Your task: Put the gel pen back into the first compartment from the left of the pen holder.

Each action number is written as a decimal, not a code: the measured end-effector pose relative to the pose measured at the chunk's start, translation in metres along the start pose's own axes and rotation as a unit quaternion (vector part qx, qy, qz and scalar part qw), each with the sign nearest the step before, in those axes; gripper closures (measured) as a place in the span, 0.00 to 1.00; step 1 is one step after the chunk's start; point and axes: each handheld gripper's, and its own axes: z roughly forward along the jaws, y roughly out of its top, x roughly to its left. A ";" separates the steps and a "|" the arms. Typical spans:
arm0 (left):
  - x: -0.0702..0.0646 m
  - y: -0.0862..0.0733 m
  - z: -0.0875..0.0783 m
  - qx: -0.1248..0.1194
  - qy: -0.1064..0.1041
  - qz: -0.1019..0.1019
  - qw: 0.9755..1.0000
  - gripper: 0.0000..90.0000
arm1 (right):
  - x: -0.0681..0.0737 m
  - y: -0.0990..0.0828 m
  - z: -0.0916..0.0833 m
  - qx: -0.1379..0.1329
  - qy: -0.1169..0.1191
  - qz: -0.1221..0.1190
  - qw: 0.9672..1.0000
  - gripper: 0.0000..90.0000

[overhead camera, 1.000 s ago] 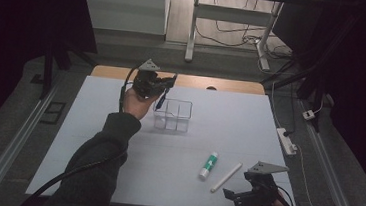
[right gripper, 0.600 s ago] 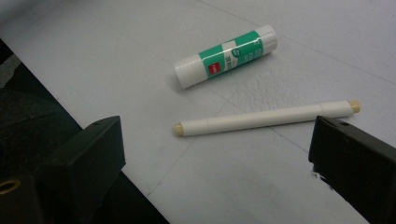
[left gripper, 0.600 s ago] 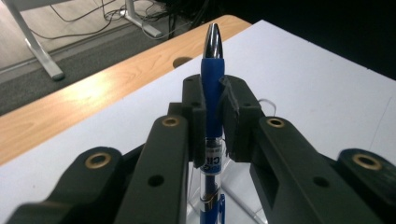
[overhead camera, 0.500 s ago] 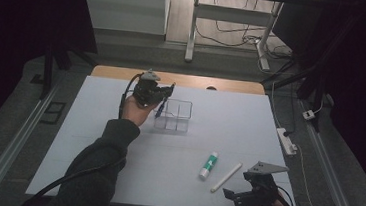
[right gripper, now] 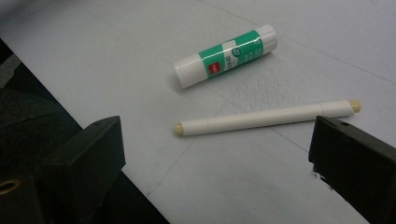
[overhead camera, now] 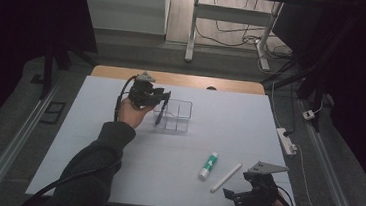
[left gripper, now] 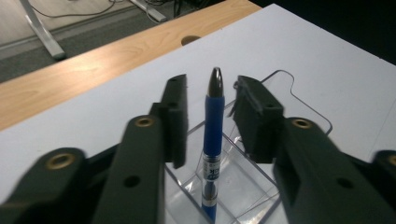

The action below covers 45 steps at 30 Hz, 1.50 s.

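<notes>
A blue pen (left gripper: 213, 121) stands upright in a clear plastic box (left gripper: 299, 98) at the table's far middle. My left gripper (left gripper: 210, 100) straddles the pen's top; its jaws have just been opening, and a gap shows on each side of the pen. From above, the left gripper (overhead camera: 164, 97) hangs over the left end of the box (overhead camera: 177, 116), with the pen (overhead camera: 159, 115) leaning inside. My right gripper (overhead camera: 230, 195) rests open at the front right. A white marker (right gripper: 266, 119) and a green-and-white glue stick (right gripper: 226, 55) lie on the table ahead of its jaws.
A wooden strip (overhead camera: 183, 79) runs along the table's far edge. A white power strip (overhead camera: 286, 140) lies at the right edge. The glue stick (overhead camera: 209, 165) and the white marker (overhead camera: 226, 177) lie front right of centre. Metal desk legs stand on the floor beyond.
My left gripper has come down a little with the blue pen into the clear box, and its jaws have parted from the pen. The right gripper has stayed still.
</notes>
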 end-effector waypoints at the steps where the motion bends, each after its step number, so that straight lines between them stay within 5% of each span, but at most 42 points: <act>1: 0.000 0.001 -0.004 0.001 0.001 0.004 1.000 0.62 | 0.000 0.000 0.000 0.000 0.000 0.000 1.000 0.04; 4: 0.001 0.000 -0.013 0.003 0.003 0.013 1.000 0.53 | 0.000 0.000 0.000 0.001 0.000 0.000 1.000 0.04; 12: 0.002 -0.004 -0.031 0.031 -0.029 -0.009 0.999 0.34 | 0.000 0.000 0.001 0.003 -0.001 0.001 1.000 0.04; 25: -0.016 -0.019 -0.066 0.061 -0.035 0.004 0.998 0.07 | 0.000 0.001 0.001 0.005 -0.003 0.001 1.000 0.04; 29: -0.022 -0.029 -0.077 0.065 -0.026 0.006 0.998 0.03 | 0.000 0.001 0.001 0.006 -0.003 0.000 1.000 0.04; 45: -0.042 -0.074 -0.129 0.048 -0.050 -0.015 0.997 0.00 | 0.001 0.001 0.001 0.005 -0.004 0.001 1.000 0.03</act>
